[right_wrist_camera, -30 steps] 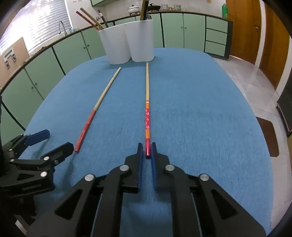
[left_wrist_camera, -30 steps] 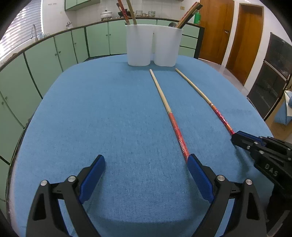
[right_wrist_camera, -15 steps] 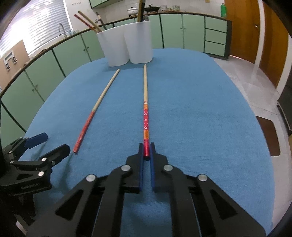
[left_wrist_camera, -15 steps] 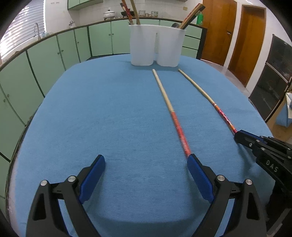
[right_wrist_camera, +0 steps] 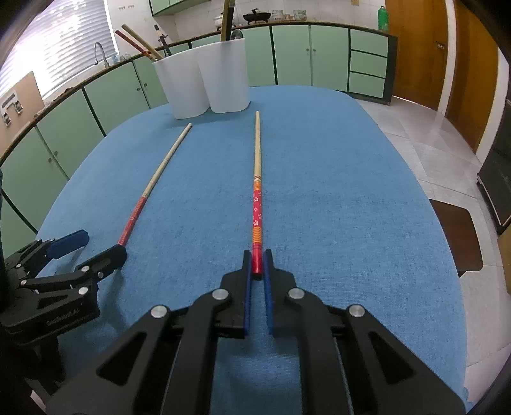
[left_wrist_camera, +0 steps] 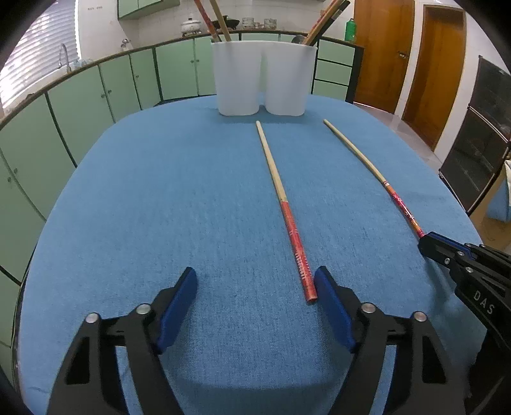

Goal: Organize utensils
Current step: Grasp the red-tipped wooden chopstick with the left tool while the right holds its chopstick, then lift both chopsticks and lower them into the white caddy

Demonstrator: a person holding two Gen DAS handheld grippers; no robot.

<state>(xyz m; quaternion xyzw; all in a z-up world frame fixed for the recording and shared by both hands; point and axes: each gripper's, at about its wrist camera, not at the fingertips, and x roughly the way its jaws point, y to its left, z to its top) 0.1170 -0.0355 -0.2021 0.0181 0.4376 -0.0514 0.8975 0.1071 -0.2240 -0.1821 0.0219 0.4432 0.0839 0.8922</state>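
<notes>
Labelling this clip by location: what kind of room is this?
Most likely a home kitchen: green cabinets run along the counter, a sink tap stands by the window, and a wok sits on the counter.

The lower lengths of the wooden utensils (left_wrist_camera: 219, 30) standing in the white two-compartment plastic holder (left_wrist_camera: 263, 79) are hidden behind its opaque walls, and in the left wrist view their upper ends run off the top edge, so what kind each one is cannot be told. In the right wrist view the red butt end of the flower-patterned wooden chopstick (right_wrist_camera: 257, 204) is covered on both sides by the blue pads of the right gripper (right_wrist_camera: 257, 271), and the left gripper (right_wrist_camera: 91, 247) is cut off by the left edge. The small items on the far kitchen counter (right_wrist_camera: 287, 22) are too small to identify.
</notes>
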